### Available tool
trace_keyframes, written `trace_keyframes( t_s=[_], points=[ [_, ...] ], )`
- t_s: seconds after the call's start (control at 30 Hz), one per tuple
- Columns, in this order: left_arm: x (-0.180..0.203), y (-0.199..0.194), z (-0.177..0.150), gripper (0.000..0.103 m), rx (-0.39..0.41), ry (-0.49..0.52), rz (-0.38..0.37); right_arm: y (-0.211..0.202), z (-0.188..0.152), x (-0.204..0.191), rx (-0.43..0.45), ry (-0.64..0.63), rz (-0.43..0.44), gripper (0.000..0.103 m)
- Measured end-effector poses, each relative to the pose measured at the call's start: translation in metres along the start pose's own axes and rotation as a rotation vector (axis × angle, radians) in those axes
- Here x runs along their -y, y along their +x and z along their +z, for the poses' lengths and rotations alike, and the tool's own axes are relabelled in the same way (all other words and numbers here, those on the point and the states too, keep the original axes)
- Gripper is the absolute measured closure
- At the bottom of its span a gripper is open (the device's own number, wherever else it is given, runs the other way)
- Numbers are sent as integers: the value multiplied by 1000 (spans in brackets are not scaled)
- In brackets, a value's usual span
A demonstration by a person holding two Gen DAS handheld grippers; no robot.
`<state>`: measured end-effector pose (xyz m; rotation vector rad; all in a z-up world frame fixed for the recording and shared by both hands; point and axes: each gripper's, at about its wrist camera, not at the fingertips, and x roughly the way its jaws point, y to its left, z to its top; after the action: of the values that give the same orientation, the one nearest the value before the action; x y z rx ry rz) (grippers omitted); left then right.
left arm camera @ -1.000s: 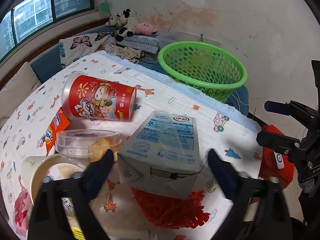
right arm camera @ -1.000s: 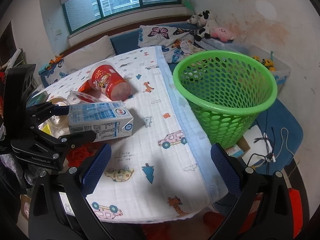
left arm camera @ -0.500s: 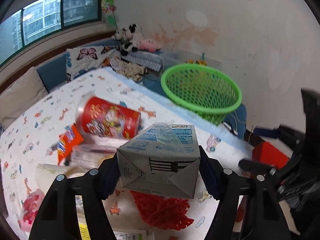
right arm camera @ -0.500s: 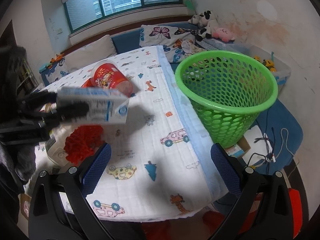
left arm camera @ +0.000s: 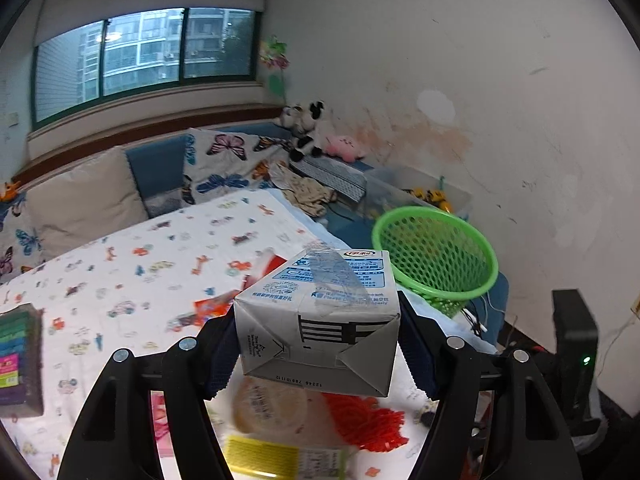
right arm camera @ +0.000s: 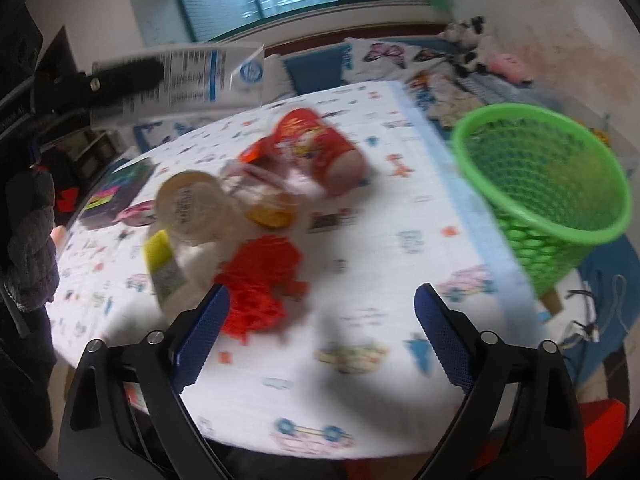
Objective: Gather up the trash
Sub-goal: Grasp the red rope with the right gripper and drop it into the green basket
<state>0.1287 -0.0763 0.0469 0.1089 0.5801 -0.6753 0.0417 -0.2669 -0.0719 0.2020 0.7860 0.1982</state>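
Observation:
My left gripper (left arm camera: 320, 344) is shut on a white and blue milk carton (left arm camera: 320, 320) and holds it high above the table; the carton also shows in the right wrist view (right arm camera: 200, 72) at the upper left. The green mesh basket (left arm camera: 436, 256) stands beyond the table's far right edge, and shows in the right wrist view (right arm camera: 548, 184) too. My right gripper (right arm camera: 320, 332) is open and empty above the table's near edge. A red printed cup (right arm camera: 316, 152) lies on its side on the table, by a paper cup (right arm camera: 192, 204), a clear lidded tub (right arm camera: 264, 196) and red shredded scraps (right arm camera: 260, 276).
The table carries a white cartoon-print cloth (right arm camera: 360, 320). A yellow-labelled packet (right arm camera: 164, 260) lies by the paper cup. A box of coloured items (left arm camera: 16, 352) sits at the table's left. A cushioned bench with soft toys (left arm camera: 308, 128) runs under the window.
My left gripper closed on the milk carton and lifted it well off the table. The right gripper stayed open and shifted its view toward the table's middle.

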Motion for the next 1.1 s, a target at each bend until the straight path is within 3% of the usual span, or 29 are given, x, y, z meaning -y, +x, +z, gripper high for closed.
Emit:
trace_keyframes(
  t_s=[0.1,0.5,0.6,0.87,1.1],
  points=[
    [-9,-7,-2,35,3,-12,18,9,3,-12,-21,-12,44,19],
    [-24,-11,-18,35,-18,-45,38,51,-4,-19,-134,35,164,53],
    [-21,-6,-16,35,-25,-41,31,43,-2,-17,-116,30,162,59],
    [-6,5,-4,35,-24,-25,-16,1,11,5,-21,40,135,62],
    [21,33,15,35,-39,2,-70,-31,36,75,81,119,35,62]
  ],
)
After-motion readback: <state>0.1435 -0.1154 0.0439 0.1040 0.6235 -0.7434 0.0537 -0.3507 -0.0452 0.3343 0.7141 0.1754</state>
